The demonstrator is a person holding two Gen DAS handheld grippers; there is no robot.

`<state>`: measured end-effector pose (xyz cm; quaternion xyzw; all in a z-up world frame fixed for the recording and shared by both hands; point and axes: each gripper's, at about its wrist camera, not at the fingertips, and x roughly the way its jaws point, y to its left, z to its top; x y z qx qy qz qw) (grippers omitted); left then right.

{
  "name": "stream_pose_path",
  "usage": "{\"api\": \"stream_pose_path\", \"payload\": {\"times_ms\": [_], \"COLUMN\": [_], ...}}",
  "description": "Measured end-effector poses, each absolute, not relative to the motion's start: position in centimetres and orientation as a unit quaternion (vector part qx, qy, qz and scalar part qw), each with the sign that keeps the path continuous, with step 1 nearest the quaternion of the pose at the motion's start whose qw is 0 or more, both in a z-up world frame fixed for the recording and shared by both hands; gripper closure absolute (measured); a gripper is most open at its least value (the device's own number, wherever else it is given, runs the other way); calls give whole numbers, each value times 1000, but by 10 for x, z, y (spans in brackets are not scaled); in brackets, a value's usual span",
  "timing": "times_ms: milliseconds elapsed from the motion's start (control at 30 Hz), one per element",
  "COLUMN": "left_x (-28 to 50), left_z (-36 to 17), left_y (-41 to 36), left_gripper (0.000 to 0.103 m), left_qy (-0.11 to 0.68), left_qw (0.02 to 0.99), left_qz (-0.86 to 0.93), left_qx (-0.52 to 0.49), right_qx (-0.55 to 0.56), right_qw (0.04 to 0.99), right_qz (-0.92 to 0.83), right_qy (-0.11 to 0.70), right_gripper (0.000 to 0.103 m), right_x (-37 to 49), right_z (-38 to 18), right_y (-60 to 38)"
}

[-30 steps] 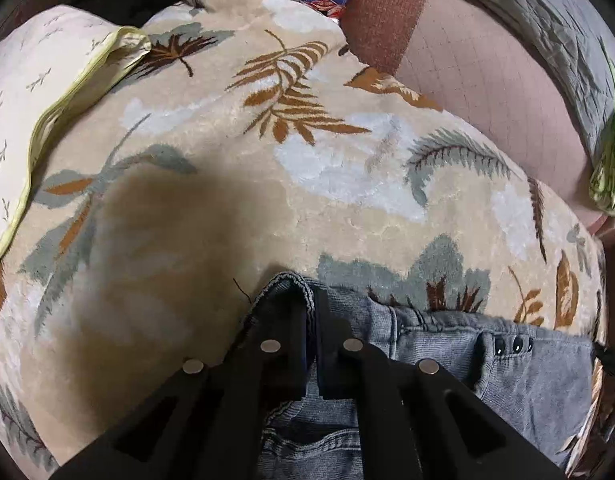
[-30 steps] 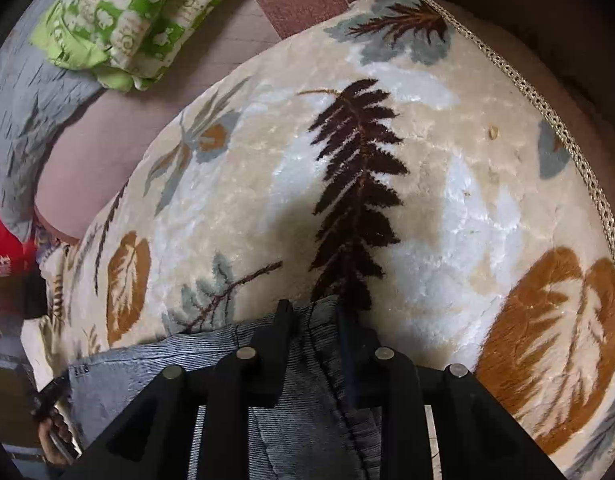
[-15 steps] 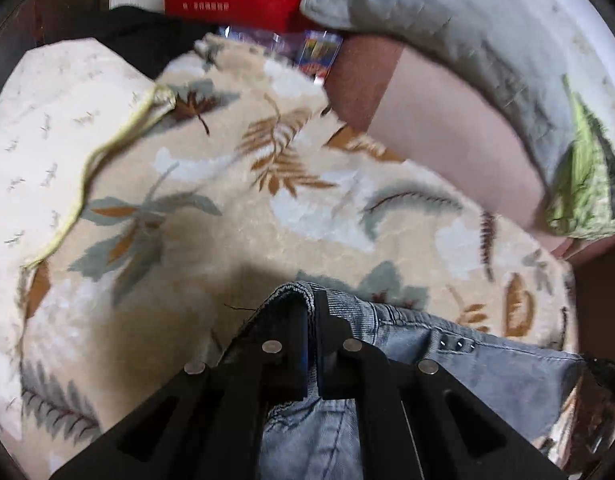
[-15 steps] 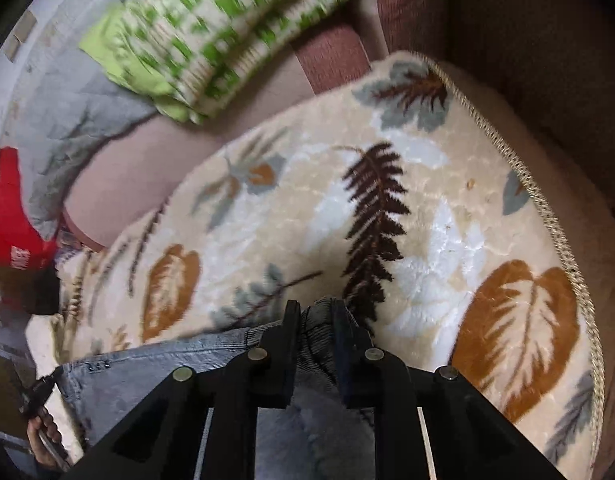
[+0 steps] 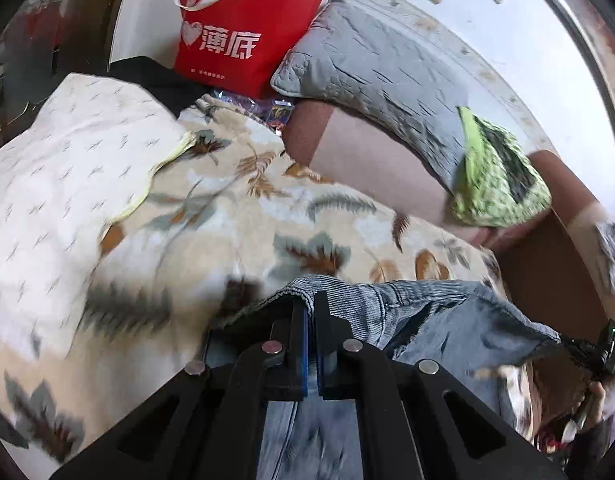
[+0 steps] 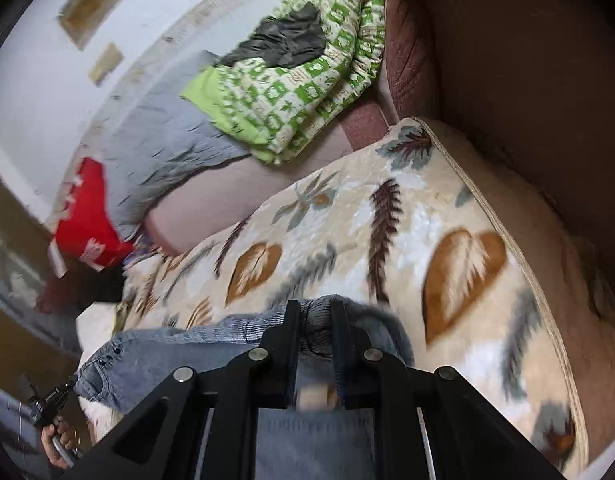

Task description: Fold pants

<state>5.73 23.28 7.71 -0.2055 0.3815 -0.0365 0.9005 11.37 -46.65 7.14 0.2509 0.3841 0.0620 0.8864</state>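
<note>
**Both claws hold the jeans by the waistband, above the blanket**

I see the left gripper (image 5: 310,304) with its jaws pressed together on one corner of the waistband of the grey-blue pants (image 5: 447,316). The fabric bunches over the fingertips and the rest hangs down below, between the arms of the claw. The right gripper (image 6: 315,312) has its jaws at a narrow gap, and a thick fold of the same pants (image 6: 179,348) fills this gap completely (the denim bulges out above the tips).

The waistband stretches between the two claws, lifted off the leaf-patterned blanket (image 6: 447,240), which lies on the sofa just behind. In the right view the buttons of the pants are at the left end of the band, near a hand (image 6: 55,440) that holds the other tool.

Farther back, against the wall, there are a grey quilted pillow (image 5: 379,68), a green-and-white bundle (image 6: 303,92) and a red bag (image 5: 243,36). At the far left a white cloth (image 5: 67,168) covers part of the blanket.
</note>
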Motion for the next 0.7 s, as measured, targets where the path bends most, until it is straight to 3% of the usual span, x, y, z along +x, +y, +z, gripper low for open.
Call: {"api": "stream_pose_path", "payload": {"times_ms": [133, 233, 333, 400, 433, 467, 500, 533, 700], "left_x": [-7, -31, -41, -39, -35, -31, -27, -23, -6], "left_z": [34, 2, 6, 22, 30, 37, 42, 44, 22], "left_y": [246, 260, 271, 264, 256, 246, 234, 221, 185], "left_gripper": [98, 95, 93, 84, 73, 67, 55, 51, 51], "left_qy": [430, 481, 483, 467, 459, 451, 443, 435, 444], "left_qw": [880, 859, 862, 874, 880, 885, 889, 893, 885], "left_qz": [-61, -33, 7, 17, 14, 6, -6, -16, -6], "left_qx": [-192, -174, -151, -132, -121, -115, -114, -115, -137], "right_qx": [259, 279, 306, 334, 347, 358, 362, 370, 409], "right_qw": [871, 816, 783, 795, 801, 812, 816, 812, 754], "right_qz": [80, 90, 71, 61, 53, 44, 44, 50, 54], "right_qy": [409, 498, 537, 503, 484, 459, 449, 448, 511], "right_gripper": [87, 84, 81, 61, 38, 25, 25, 25, 25], "right_x": [35, -3, -32, -44, -45, -45, -42, -37, -28], "right_z": [22, -49, -85, -73, -63, -51, -44, -41, -59], "right_y": [-467, -468, -478, -492, -498, -503, -504, -502, -473]}}
